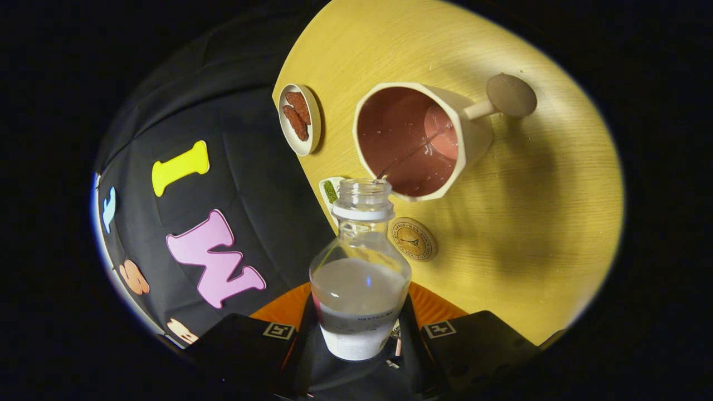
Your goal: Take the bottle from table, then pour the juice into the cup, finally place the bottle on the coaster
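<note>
The table (529, 223), pale wood, takes up the far side of the scene and looks turned on its side, which suggests the gripper is rolled well over. On it stands the cup (423, 139), a faceted mug with its handle pointing away from the booth wall; its open mouth faces the camera and liquid already lies inside.

The bottle (359, 267) sits between the two fingers, its body pressed on both sides, so the gripper (359, 334) is clamped on it low down, near its base. The cap is off. The bottle's long axis runs straight ahead from the fingers, and its open neck ends just at the cup's near rim, with a thin stream passing from the mouth into the cup. A fair amount of pale juice is left in the lower body.

Pouring seems to be in hand, not finished. The move after it turns on the coaster (413, 239), a small round disc lying on the table just beside the bottle's neck, between the bottle and the cup's base and nearer the fingers than the cup is. To set the bottle there, the gripper would likely have to roll back until the bottle's axis is upright.

A small dish (299, 119) of brown pieces lies beyond, near the table's edge, and a green-patterned tile (330, 189) peeks out behind the neck.
</note>
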`<state>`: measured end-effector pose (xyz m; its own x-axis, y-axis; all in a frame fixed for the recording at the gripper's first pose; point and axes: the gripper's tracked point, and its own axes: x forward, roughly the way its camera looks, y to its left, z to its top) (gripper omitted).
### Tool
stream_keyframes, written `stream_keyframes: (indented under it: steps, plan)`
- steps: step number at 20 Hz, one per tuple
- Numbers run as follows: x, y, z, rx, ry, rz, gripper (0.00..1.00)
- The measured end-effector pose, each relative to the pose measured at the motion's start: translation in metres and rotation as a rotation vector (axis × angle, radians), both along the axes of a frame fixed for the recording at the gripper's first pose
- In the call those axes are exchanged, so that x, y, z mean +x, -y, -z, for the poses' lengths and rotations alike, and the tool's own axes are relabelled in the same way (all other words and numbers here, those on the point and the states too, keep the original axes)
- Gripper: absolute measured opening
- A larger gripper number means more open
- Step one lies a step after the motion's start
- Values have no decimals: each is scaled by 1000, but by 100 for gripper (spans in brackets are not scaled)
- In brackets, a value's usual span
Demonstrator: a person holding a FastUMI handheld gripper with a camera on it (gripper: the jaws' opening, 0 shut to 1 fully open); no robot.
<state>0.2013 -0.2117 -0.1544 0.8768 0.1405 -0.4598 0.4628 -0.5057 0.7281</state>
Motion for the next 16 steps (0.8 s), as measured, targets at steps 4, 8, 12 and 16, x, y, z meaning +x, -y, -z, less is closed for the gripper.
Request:
stream_keyframes:
  steps: [4,8,12,16]
  plan:
    - [2,8,-5,74,-7,36,68]
    - [3,11,-8,123,-10,59,69]
    - [3,9,-11,181,-12,82,69]
    - [5,15,-16,261,-12,127,69]
